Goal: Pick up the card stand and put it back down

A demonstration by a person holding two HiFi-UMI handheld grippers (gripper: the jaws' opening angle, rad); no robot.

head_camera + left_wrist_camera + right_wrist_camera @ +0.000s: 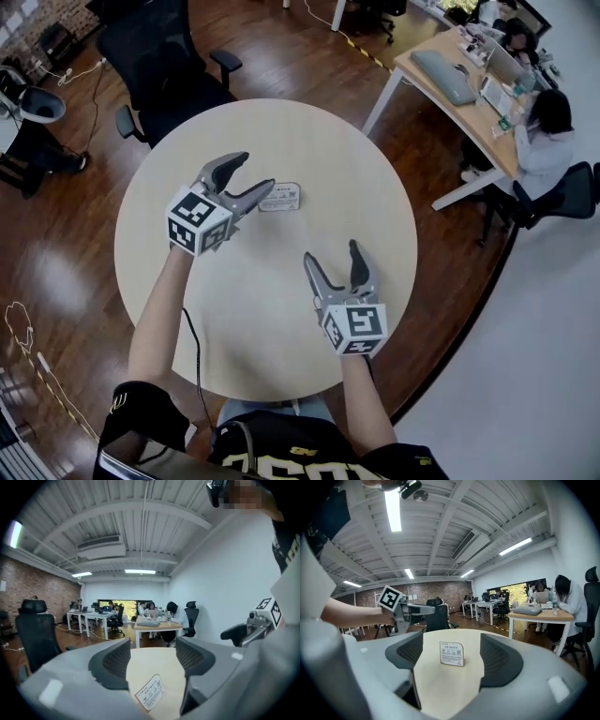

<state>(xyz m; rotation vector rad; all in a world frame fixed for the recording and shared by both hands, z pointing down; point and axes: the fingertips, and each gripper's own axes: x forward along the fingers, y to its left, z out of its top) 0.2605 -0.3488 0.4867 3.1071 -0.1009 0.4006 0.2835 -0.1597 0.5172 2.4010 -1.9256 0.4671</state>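
Observation:
The card stand [279,197], a small white printed card, stands upright on the round beige table [244,328], a little beyond its middle. My left gripper [255,172] is open just left of it, one fingertip close beside the card and no pad pressing on it. In the left gripper view the card stand [151,692] shows low between the spread jaws of the left gripper [152,656]. My right gripper [331,251] hovers open nearer the front, empty. The right gripper view looks between the right gripper [452,643] jaws at the card stand [452,654] farther off, with the left gripper [410,609] beside it.
A black office chair [159,66] stands behind the table. At the upper right is a desk [441,89] with a person [548,131] seated at it. A thin black cable [192,347] runs over the table's near part from the left arm.

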